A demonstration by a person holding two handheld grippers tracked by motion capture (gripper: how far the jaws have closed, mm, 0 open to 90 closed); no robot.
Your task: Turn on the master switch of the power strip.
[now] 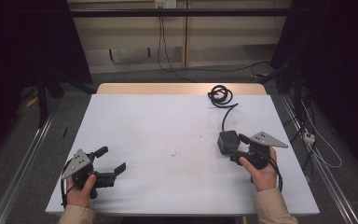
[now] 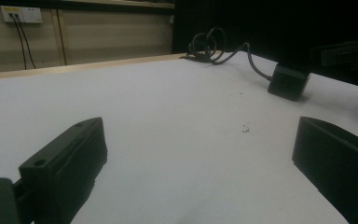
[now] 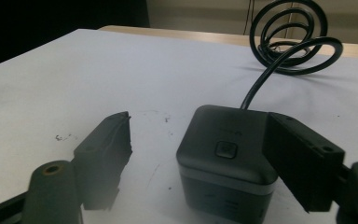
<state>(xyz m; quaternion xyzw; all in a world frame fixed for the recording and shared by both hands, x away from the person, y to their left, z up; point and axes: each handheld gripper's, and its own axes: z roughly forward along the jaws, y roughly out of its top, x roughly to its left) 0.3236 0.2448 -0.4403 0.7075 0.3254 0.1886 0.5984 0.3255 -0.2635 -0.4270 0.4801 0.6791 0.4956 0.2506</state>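
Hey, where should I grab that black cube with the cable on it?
Probably across the two flat side walls of the black cube, coming level from the near end opposite the cable. It sits upright and the right gripper already straddles it, open.

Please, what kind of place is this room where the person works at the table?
Probably a lab or recording workspace, not a home. A plain white-topped table stands between dark curtains, cables run over the grey floor to a white wall socket, and metal rails flank the table.
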